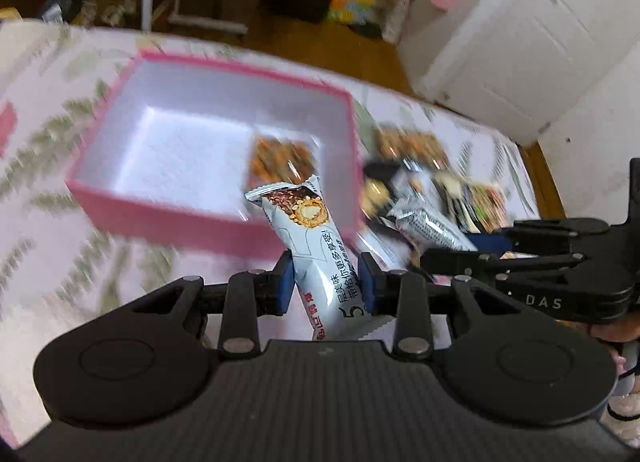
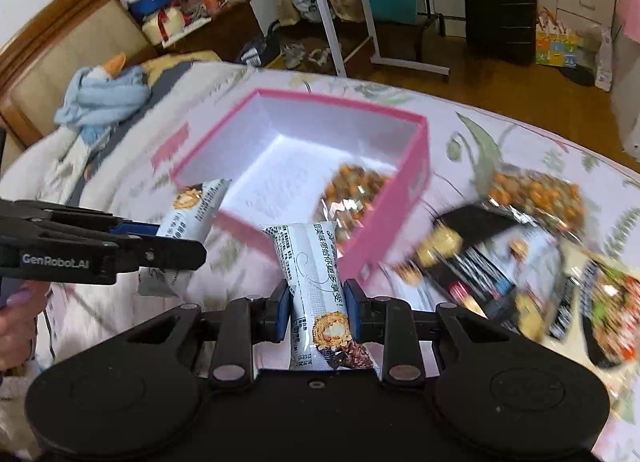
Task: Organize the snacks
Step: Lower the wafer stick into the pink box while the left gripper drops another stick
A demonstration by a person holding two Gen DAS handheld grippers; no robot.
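A pink box (image 1: 172, 218) with a white inside sits open on the flowered bedspread; it also shows in the right wrist view (image 2: 416, 166). One clear bag of orange nuts (image 1: 280, 160) lies in its near right corner (image 2: 352, 190). My left gripper (image 1: 326, 282) is shut on a white snack bar (image 1: 308, 238), held just before the box's near wall; it shows from the side in the right wrist view (image 2: 176, 238). My right gripper (image 2: 316, 308) is shut on a second white snack bar (image 2: 312, 274), right of the left one.
A pile of loose snack packets (image 2: 520, 254) lies on the bed right of the box, among them a nut bag (image 2: 536, 198) and dark packets (image 1: 440, 198). A blue cloth (image 2: 104, 102) lies at the bed's head. A suitcase (image 2: 500, 6) and desk stand beyond.
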